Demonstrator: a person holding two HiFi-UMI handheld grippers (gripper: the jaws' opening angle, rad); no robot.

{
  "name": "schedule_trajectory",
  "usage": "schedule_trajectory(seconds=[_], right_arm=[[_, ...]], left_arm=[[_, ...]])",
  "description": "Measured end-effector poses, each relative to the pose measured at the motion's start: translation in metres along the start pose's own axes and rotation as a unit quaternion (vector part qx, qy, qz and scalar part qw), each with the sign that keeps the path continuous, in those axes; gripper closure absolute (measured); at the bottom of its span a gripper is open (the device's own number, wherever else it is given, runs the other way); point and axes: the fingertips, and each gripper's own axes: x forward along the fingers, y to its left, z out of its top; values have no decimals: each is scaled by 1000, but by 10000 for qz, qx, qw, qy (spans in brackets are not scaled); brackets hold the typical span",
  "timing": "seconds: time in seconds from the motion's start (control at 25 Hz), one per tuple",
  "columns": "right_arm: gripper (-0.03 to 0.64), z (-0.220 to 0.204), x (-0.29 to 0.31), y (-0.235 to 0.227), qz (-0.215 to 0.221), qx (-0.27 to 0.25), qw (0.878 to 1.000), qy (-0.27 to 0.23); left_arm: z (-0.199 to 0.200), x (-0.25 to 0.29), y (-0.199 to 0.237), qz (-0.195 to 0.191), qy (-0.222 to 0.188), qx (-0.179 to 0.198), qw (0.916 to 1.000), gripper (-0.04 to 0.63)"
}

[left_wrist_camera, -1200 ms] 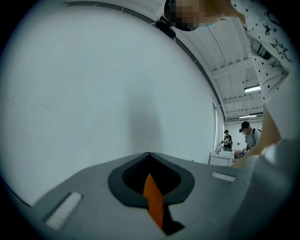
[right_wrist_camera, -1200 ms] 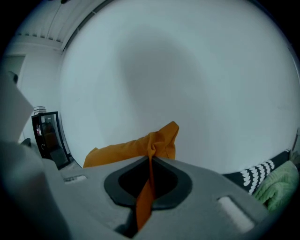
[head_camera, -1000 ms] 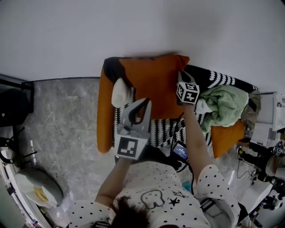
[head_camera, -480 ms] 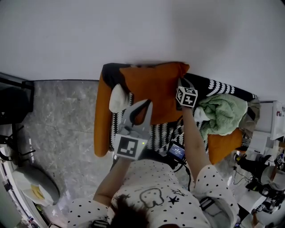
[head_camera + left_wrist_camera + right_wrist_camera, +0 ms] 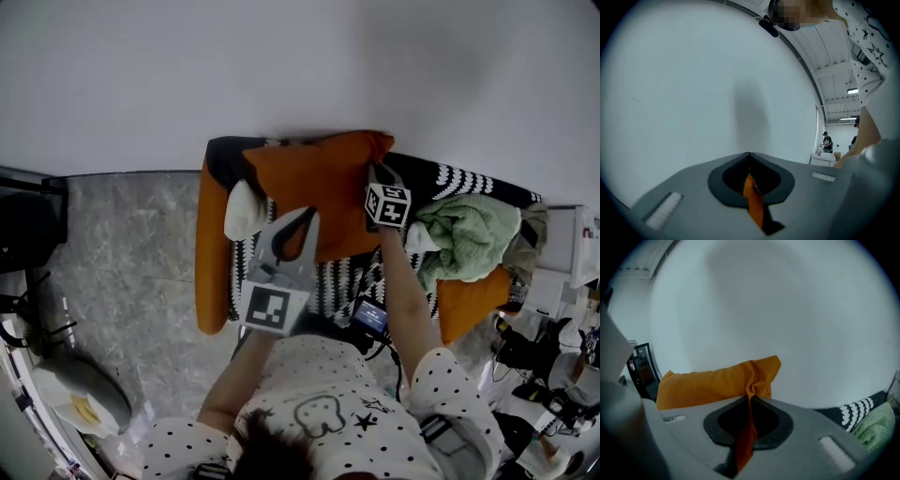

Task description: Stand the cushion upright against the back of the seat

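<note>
The left gripper (image 5: 749,155) and the right gripper (image 5: 750,398) both pinch the orange cushion (image 5: 319,187) — fingers (image 5: 801,427) clenched on its cloth — holding it up by the white wall (image 5: 281,66), over the seat (image 5: 347,277).

A plain white wall (image 5: 300,66) fills the upper half of the head view, evenly lit. At the wall's foot spreads a grey marbled floor (image 5: 122,253), with dark furniture (image 5: 28,230) near the wall's left end and a white unit (image 5: 572,244) near its right end. Past the wall's far edge, strip lights (image 5: 853,91) glow on a white ribbed ceiling (image 5: 829,47).
</note>
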Motion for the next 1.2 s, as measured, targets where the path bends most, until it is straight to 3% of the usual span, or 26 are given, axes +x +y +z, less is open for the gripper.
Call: schedule_trajectory(seconds=[0.2,0.36,0.52,0.6,0.68,0.96,1.2], right_arm=[[581,4,-7,0,-87,-42,10000,-7],[529,8,-23,-7,-264,-112,9996,-72],[515,22,-54,-4,-385,-63,9981,-477],[524,33,-75,2,-363,-23,9965,-756],[615,42,-96,12,-265,-27,9946,-1006],[619,69,-149,64,199,-304,9894,-1408],[619,82,-193,92,351,-198,9847,-1698]], left_arm=[[2,-8,1,13,22,17,10000,598],[5,-16,1,25,3,43,10000,598],[10,-29,2,46,-69,84,9999,598],[13,-35,0,45,-114,89,9999,598],[15,-41,-3,24,-141,112,9998,598],[29,-59,-12,-83,-290,250,9992,598],[40,-79,-18,-160,-335,396,9985,598]])
